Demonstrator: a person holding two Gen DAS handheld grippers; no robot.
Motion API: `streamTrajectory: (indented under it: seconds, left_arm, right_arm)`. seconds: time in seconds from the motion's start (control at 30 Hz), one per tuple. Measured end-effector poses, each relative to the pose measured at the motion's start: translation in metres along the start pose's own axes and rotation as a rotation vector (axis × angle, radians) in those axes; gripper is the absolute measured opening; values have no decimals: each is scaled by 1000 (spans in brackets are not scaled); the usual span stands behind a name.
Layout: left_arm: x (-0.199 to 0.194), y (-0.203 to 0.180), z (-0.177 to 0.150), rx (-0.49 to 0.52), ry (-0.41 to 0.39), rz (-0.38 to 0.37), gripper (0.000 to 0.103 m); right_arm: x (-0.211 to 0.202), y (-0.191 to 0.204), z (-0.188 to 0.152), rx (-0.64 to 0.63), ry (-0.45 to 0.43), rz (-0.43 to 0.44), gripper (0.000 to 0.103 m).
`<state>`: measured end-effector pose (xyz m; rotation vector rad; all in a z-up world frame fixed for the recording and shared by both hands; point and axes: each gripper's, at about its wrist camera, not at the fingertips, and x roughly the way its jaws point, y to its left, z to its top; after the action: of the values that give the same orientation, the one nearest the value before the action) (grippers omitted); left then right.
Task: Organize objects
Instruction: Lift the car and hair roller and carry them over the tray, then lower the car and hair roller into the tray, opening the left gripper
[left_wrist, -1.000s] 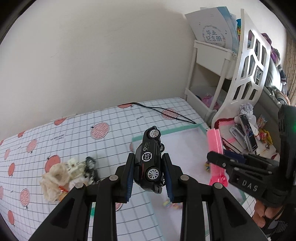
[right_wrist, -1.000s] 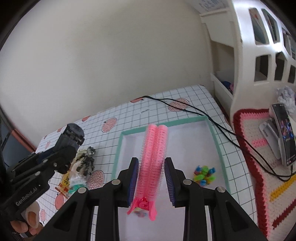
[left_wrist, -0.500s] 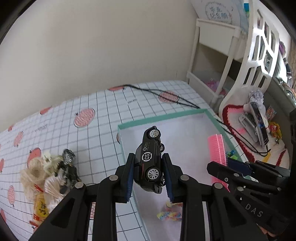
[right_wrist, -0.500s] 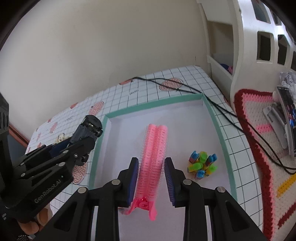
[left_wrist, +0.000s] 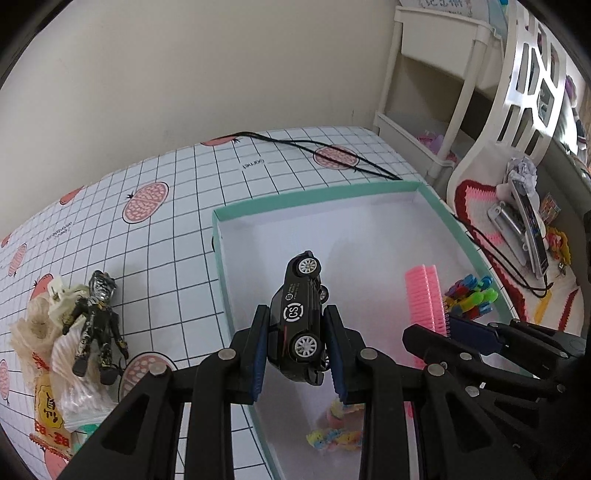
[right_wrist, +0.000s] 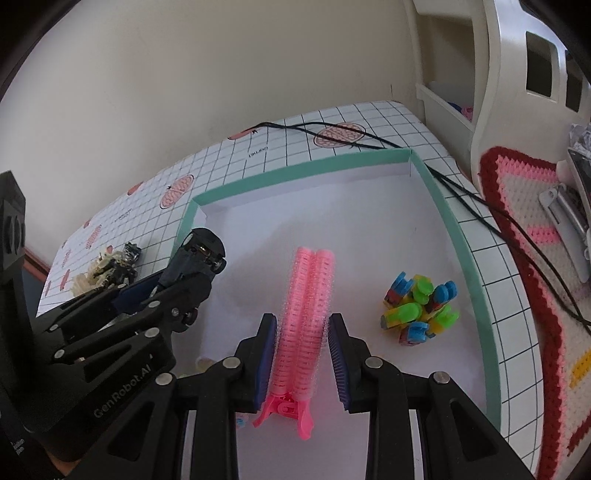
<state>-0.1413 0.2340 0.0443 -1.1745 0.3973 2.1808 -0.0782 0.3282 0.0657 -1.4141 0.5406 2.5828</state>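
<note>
While my left gripper (left_wrist: 297, 347) clamps the black toy car (left_wrist: 300, 321) between its blue pads, the car hangs tilted on its side, wheels facing my camera, above the near left part of the green-rimmed tray (left_wrist: 221, 258). My right gripper (right_wrist: 302, 350) is pinched on the pink hair-roller clip (right_wrist: 304, 314), whose two bristly rolls run forward along the fingers and whose clip end pokes out toward me; it sits over the middle of the tray's white floor. In the left wrist view I can see the right gripper (left_wrist: 448, 326) at the right with the pink rolls standing beyond its pads.

Inside the tray, a cluster of bright blue, green and yellow pegs (right_wrist: 421, 314) lies near the right wall, apart from the roller clip. A small pastel, multicoloured piece (left_wrist: 334, 435) lies on the tray floor by the near left wall, below the car.

Outside the tray, on the gridded cloth with pink fruit prints (left_wrist: 155, 229), a dark toy figure (left_wrist: 94, 325) lies near the left edge on top of a pile of pale shells and a packet (left_wrist: 48, 410). A black cable (right_wrist: 480, 201) runs across the far part of the cloth and past the tray's far right corner. Beyond the cloth's right edge are a red-bordered crocheted mat (right_wrist: 524, 229) and a white shelf unit (left_wrist: 432, 85).
</note>
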Motion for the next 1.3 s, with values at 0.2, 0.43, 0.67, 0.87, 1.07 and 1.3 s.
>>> streamTrajectory:
  seconds: [0.2,0.43,0.67,0.87,1.07,1.3]
  left_arm:
    - [6,-1,-3,1,18,-3,30]
    - [16,-3,-10,1,54,-2,30]
    - [19,-4,-13,6,71,-2,30]
    - [16,-4,-12,11,76,-2,30]
    - [8,-5,-9,22,63,-6,30]
    - [-1,-3,-4,26,56,-12,30]
  right_arm:
    - [5,0,-2,-2,14,-4,31]
    - [11,-1,-4,-4,27,-11,31]
    - [12,0,-5,-5,28,-13,31]
    - [12,1,-5,-6,28,-17,31]
    - [11,1,-6,-9,33,-15,32]
    - [7,3,-4,-19,29,-19,33]
